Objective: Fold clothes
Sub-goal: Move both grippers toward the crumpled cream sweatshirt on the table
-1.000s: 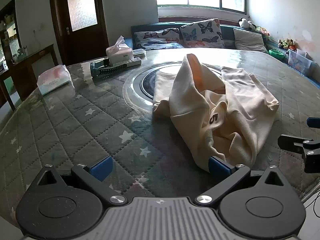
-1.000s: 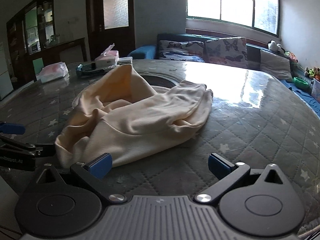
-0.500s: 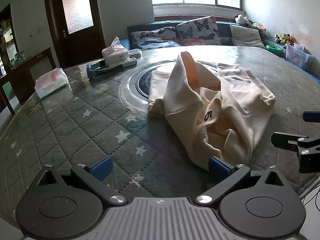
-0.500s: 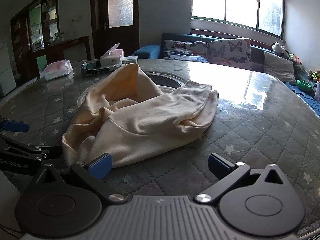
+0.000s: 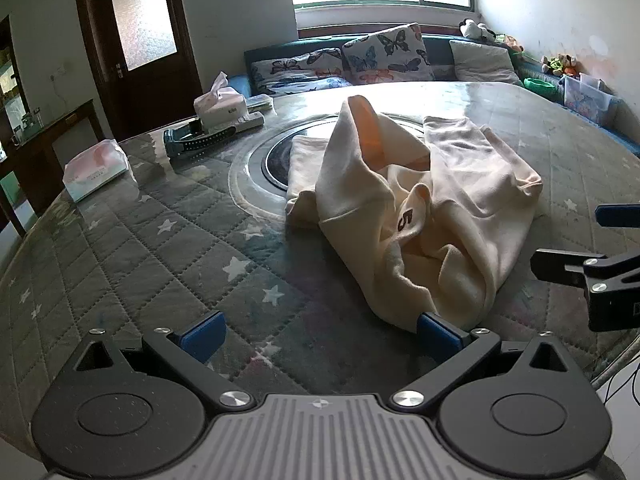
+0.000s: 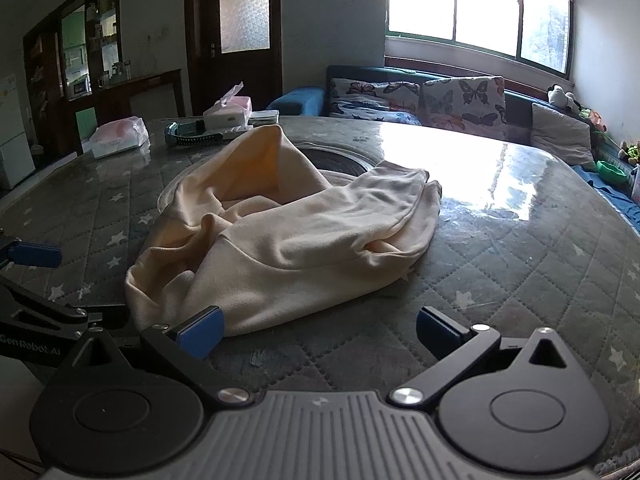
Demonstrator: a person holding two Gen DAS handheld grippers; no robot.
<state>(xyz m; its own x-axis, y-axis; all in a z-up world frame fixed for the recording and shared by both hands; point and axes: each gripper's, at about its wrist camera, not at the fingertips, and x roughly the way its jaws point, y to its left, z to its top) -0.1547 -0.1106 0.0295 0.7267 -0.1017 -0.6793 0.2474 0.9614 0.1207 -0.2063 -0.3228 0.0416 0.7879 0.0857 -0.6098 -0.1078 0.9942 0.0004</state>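
A cream garment (image 5: 432, 208) with a dark "5" on it lies crumpled in a heap on the round quilted table (image 5: 152, 264); it also shows in the right wrist view (image 6: 288, 240). My left gripper (image 5: 320, 334) is open and empty, its right fingertip at the garment's near edge. My right gripper (image 6: 318, 330) is open and empty, its left fingertip against the garment's near hem. Each gripper shows at the side of the other's view, the right one (image 5: 592, 268) and the left one (image 6: 36, 280).
At the table's far left stand a tissue box (image 5: 220, 104), a soft tissue pack (image 5: 94, 170) and a dark remote-like device (image 5: 200, 140). A round glass insert (image 5: 276, 160) sits mid-table. A sofa with butterfly cushions (image 5: 380, 56) lies beyond.
Both grippers have drawn back slightly and risen, so the garment looks a little farther off. The garment has not moved.
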